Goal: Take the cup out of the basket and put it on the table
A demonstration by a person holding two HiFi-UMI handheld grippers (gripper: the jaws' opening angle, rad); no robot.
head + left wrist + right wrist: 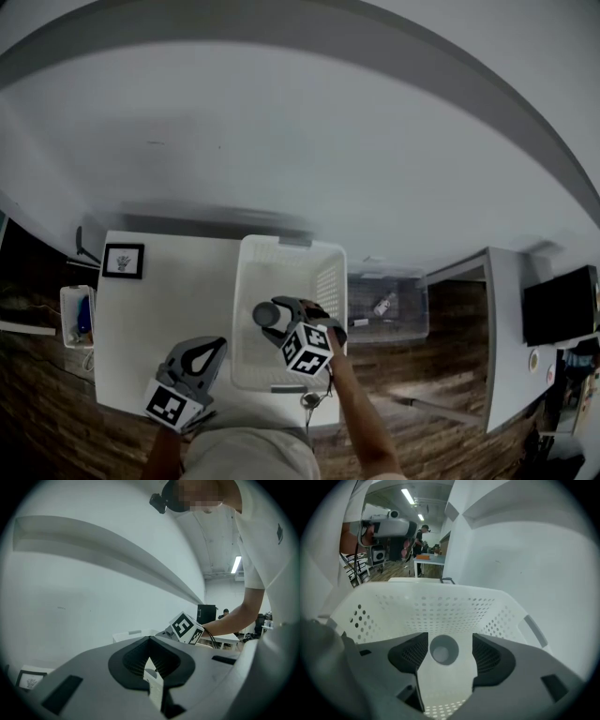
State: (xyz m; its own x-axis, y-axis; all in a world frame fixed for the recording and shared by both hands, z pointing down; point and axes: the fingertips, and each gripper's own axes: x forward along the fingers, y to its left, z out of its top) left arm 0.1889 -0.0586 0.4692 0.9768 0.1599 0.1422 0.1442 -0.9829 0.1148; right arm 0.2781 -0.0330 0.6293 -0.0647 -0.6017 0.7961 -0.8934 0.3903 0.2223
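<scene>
A grey cup [266, 315] sits inside the white perforated basket [323, 281] on the white table [159, 309]. In the right gripper view the cup [444, 649] shows its open mouth to the camera, low in the basket [426, 606]. My right gripper [450, 637] is open; the cup lies between and just beyond its fingertips, and the pads [487, 656] stand clear of it. In the head view my right gripper [281, 319] reaches into the basket from the near side. My left gripper [221, 343] hovers over the table left of the basket, and in its own view my left gripper [150, 641] is shut and holds nothing.
A framed marker card [123, 261] lies at the table's far left corner. A small white bin [78, 314] stands off the left edge. A clear crate [389, 305] stands right of the basket, with another table [502, 319] and a black screen [560, 305] beyond.
</scene>
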